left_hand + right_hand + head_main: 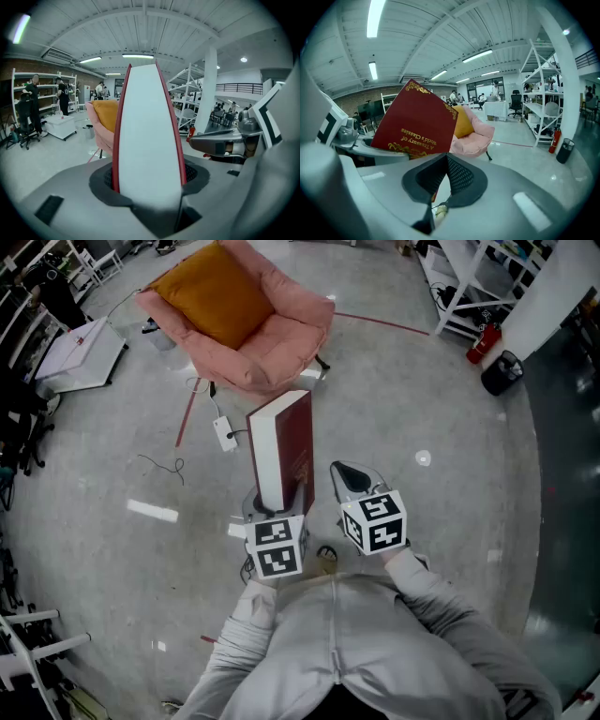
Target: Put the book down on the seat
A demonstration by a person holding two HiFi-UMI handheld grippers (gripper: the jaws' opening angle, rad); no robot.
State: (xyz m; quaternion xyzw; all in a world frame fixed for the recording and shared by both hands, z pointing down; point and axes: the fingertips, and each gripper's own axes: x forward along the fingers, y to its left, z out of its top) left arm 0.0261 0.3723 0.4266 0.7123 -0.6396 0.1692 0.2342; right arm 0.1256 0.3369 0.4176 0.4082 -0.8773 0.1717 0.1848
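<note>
A thick red book with white page edges stands upright in my left gripper, which is shut on its lower end. In the left gripper view the page edge of the book fills the gap between the jaws. My right gripper hovers just right of the book, shut and empty. Its view shows the book's red cover with gold lettering to the left. The pink armchair with an orange cushion stands on the floor ahead, well beyond the book.
A white power strip and loose cables lie on the grey floor before the chair. A white platform sits far left. White shelving, a fire extinguisher and a black bin stand at the upper right.
</note>
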